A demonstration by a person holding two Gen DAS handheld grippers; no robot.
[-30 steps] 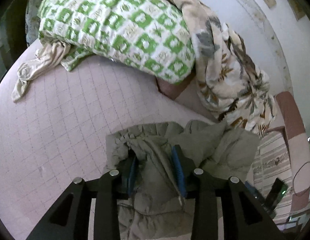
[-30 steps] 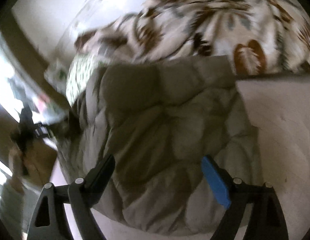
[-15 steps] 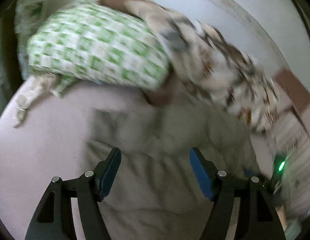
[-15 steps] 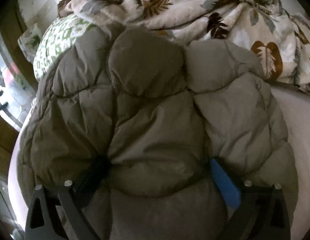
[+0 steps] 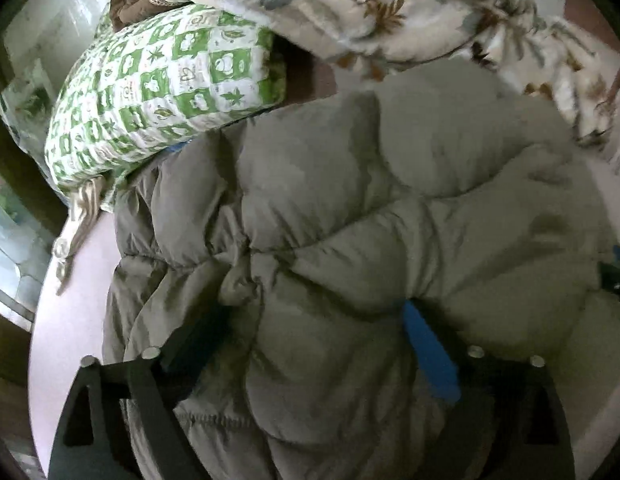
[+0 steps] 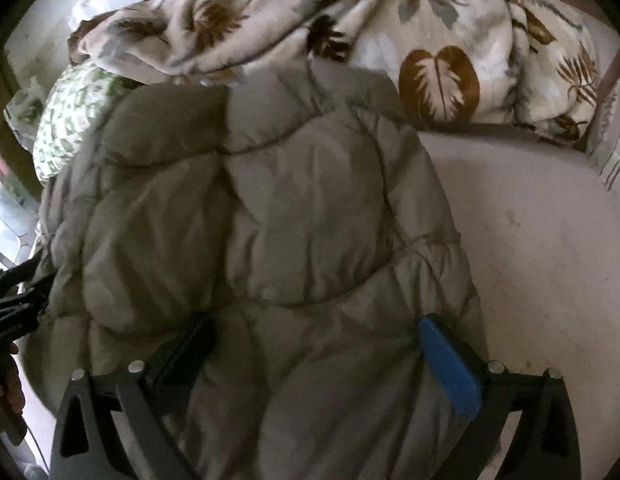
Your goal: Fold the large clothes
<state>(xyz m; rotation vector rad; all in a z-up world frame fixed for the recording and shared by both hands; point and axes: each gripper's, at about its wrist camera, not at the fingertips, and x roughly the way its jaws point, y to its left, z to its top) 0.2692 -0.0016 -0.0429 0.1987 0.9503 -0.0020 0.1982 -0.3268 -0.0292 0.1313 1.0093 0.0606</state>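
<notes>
The left gripper (image 5: 314, 320) has jaws still opening, spread over a fold of the grey puffer jacket (image 5: 350, 208), pads pushed into the padding but not pinching it; 1 second ago they were clamped on a narrow bunch of that jacket. The right gripper (image 6: 314, 328) stands fully wide astride the jacket (image 6: 269, 208), lower and closer than before. The jacket lies spread on the pink bed (image 6: 530, 240). Only the left view shows the green checked pillow (image 5: 161, 92) clearly; only the right shows bare mattress beside the jacket. The leaf-print blanket (image 6: 350, 28) lies behind
</notes>
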